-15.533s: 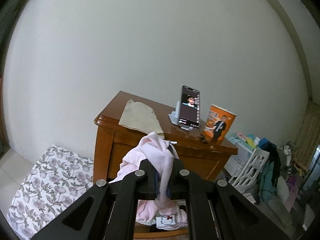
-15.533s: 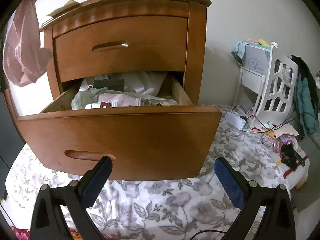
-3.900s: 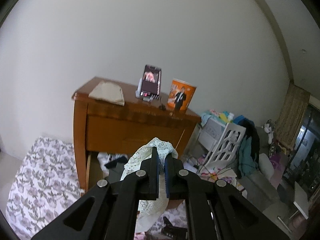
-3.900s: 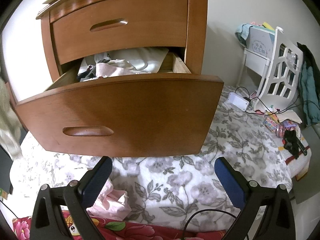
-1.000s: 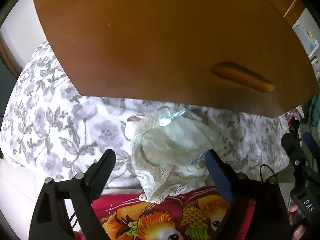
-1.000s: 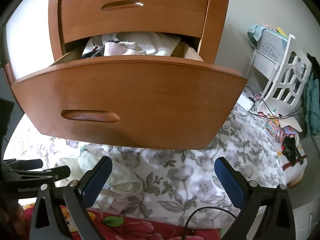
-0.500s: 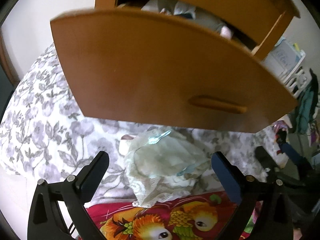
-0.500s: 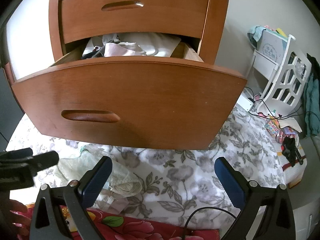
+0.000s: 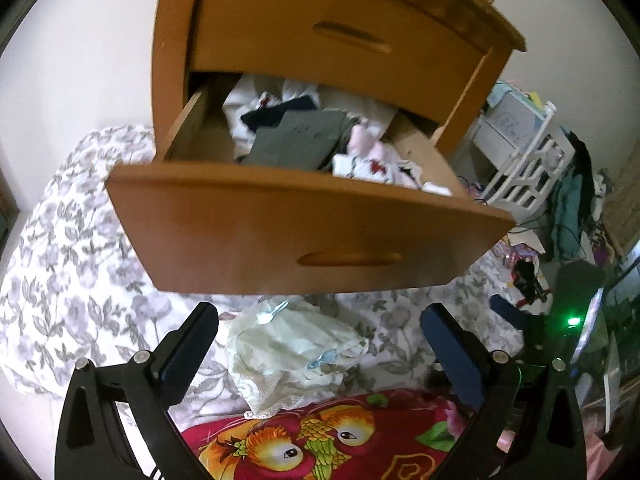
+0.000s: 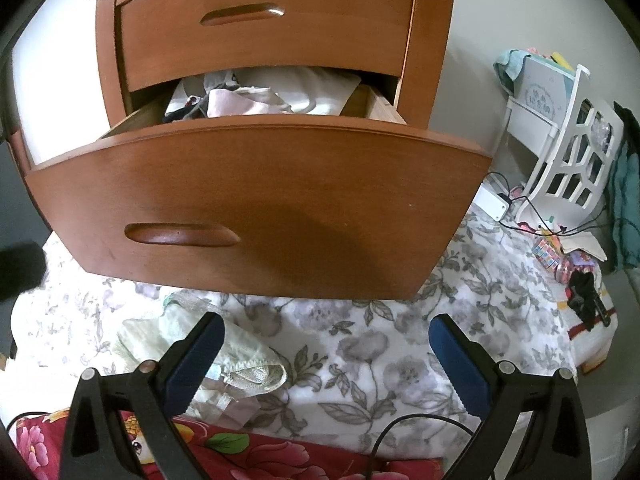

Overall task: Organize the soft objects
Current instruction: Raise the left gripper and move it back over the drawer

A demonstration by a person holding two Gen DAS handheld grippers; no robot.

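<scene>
The left tongs [image 9: 319, 344] are spread wide, holding nothing, above the pale lace cloth [image 9: 288, 354]. Only this view shows the grey book [image 9: 298, 142] in the drawer [image 9: 280, 220] at 12 o'clock. The right tongs [image 10: 326, 354] are spread too, and empty.

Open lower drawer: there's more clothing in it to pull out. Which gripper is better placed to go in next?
Left, probably. The left gripper is open and empty, and its view looks down into the drawer at the clothes. The right gripper, also open, sits lower, facing the drawer front.
</scene>
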